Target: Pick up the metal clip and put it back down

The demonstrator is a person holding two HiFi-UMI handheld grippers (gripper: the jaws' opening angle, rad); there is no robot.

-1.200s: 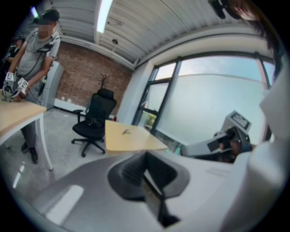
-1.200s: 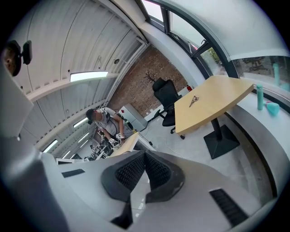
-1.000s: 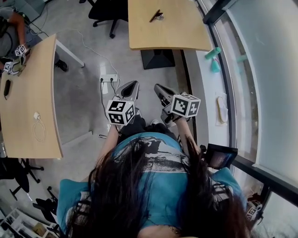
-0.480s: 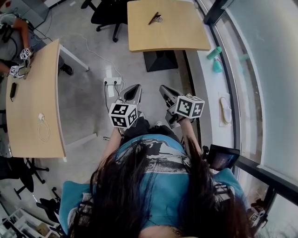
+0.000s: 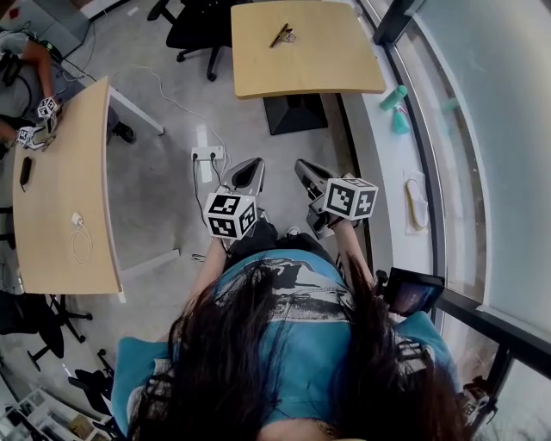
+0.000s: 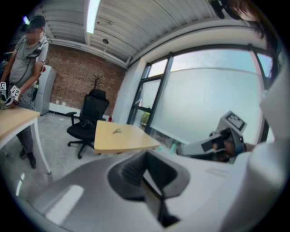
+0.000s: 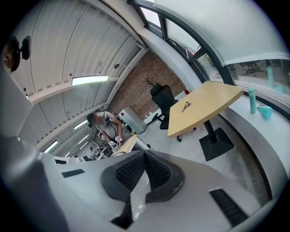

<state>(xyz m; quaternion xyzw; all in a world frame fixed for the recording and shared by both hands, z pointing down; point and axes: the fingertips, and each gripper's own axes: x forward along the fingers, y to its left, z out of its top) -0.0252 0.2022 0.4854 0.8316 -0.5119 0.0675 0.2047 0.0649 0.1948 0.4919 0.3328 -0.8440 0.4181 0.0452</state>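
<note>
Metal clip (image 5: 282, 35), where do you have it?
I see it lying on the small wooden table (image 5: 327, 60) across the floor, towards the table's far edge and well apart from both grippers.
And the jaws?
My left gripper (image 5: 244, 170) has its pads pressed together with nothing between them. My right gripper (image 5: 307, 177) is the same, closed and empty. Both sit side by side in front of me, pointing towards that table.
Anything near it?
A black office chair (image 5: 194, 21) stands just beyond the table.

left gripper (image 5: 245, 165) and right gripper (image 5: 303, 167) now lower in frame, far table (image 5: 327, 60) higher
</note>
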